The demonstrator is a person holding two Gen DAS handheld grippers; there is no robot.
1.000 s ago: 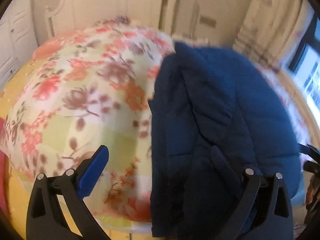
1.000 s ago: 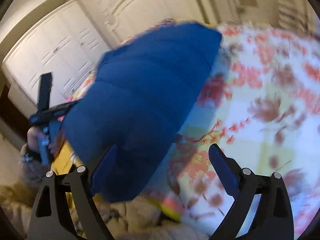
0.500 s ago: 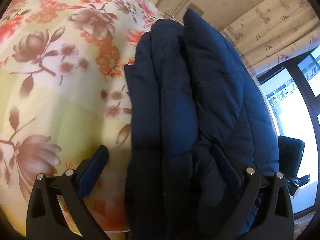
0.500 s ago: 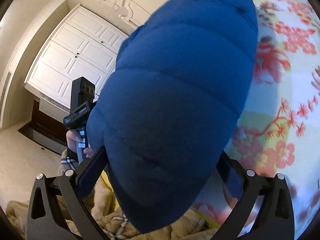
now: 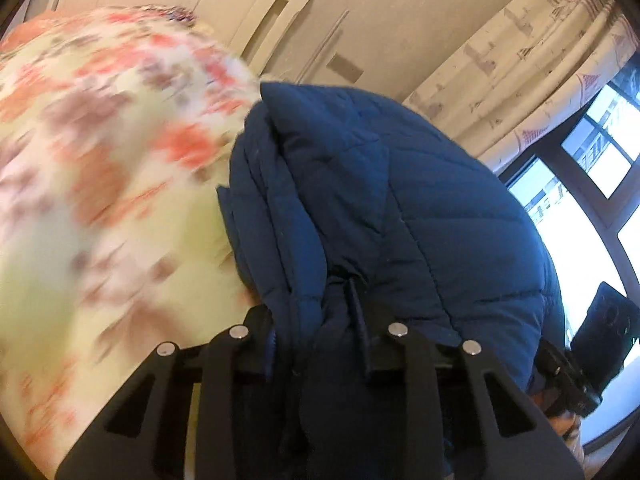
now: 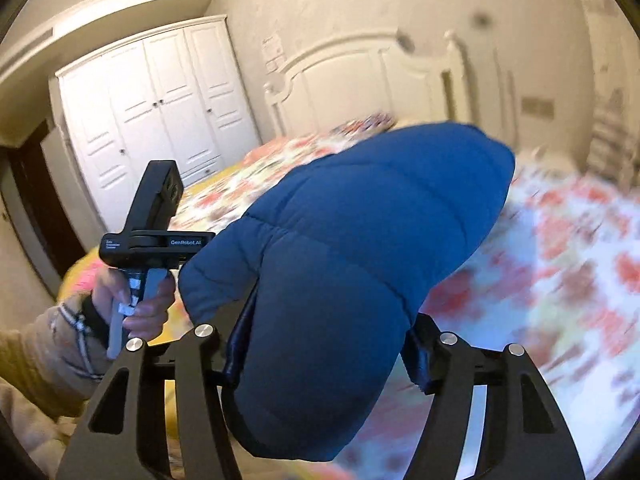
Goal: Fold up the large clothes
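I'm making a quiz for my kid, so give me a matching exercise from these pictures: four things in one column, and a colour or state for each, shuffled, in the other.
Things:
1. jacket
2. bedspread
3. wardrobe
4. left gripper

Descriptions:
A. white, doors shut
B. jaws closing with folds of fabric between them
C. dark blue and quilted
D. floral, red and pale green

Pairs: 1-C, 2-D, 3-A, 4-B

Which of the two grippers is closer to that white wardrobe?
Left. The left gripper shows between the right wrist camera and the white wardrobe, on the wardrobe's side of the blue jacket; the right gripper clamps the jacket's opposite side.
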